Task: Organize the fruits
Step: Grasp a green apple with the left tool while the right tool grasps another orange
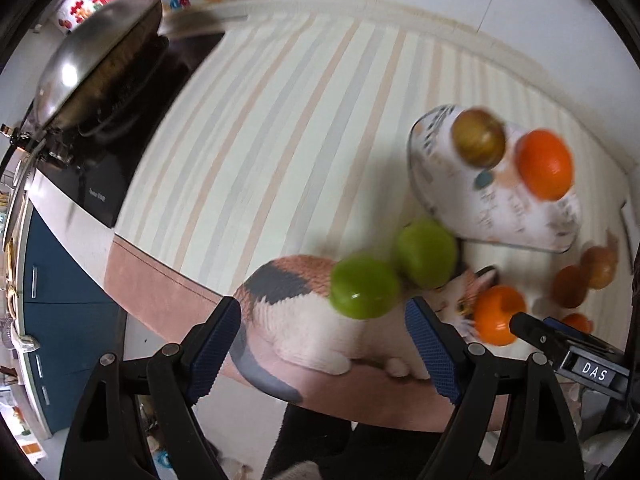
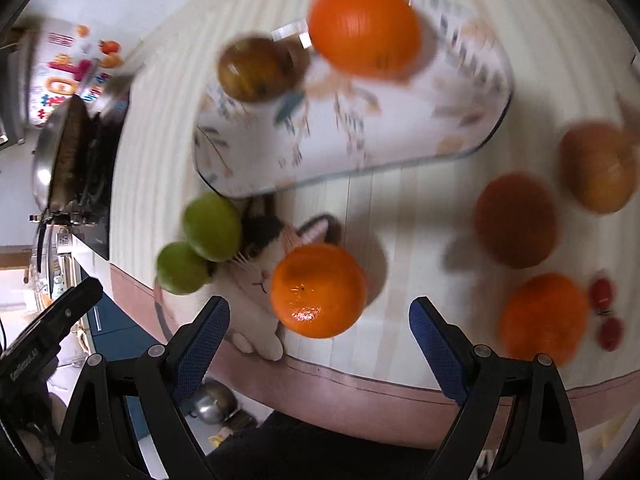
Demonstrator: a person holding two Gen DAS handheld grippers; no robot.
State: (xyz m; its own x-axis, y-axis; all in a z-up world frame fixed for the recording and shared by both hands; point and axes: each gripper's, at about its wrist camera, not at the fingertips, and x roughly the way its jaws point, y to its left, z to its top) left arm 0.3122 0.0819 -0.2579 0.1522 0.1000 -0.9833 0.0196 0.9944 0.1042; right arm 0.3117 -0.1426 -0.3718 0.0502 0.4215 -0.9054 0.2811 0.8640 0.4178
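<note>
Left wrist view showed the left gripper (image 1: pixel 324 344) spread wide and holding nothing, hovering off the near edge of the striped tablecloth (image 1: pixel 280 128), just short of two green fruits (image 1: pixel 390 270) that touched each other beside the printed cat (image 1: pixel 296 312). Right wrist view showed the right gripper (image 2: pixel 320 344) just as wide and equally empty, with an orange (image 2: pixel 319 290) lying close in front, a little left of the midline between its blue pads (image 2: pixel 202 348).

By my reading the step in hand was the pick of that near orange for the tray. To do it well, the right gripper would want shifting slightly left so the fruit sat centred, then going forward low until the pads flanked its widest part. A gentle close seemed wise, since a round glossy fruit probably rolls or squirts out of an off-centre squeeze. The green pair sat near on the left and could be nudged, so a straight approach looked safer.

The only container was the oblong patterned tray (image 2: pixel 352 112) at the far side. It held a brownish-green fruit (image 2: pixel 256 68) at its left end and a second orange (image 2: pixel 364 28) beside it, apart; the rest of it lay bare. Loose on the cloth to the right were a dark brown fruit (image 2: pixel 516 220), a tan fruit (image 2: pixel 600 168), a third orange (image 2: pixel 542 318) and two small red fruits (image 2: pixel 606 320). Both views were blurred, so finer identification was not possible.
</note>
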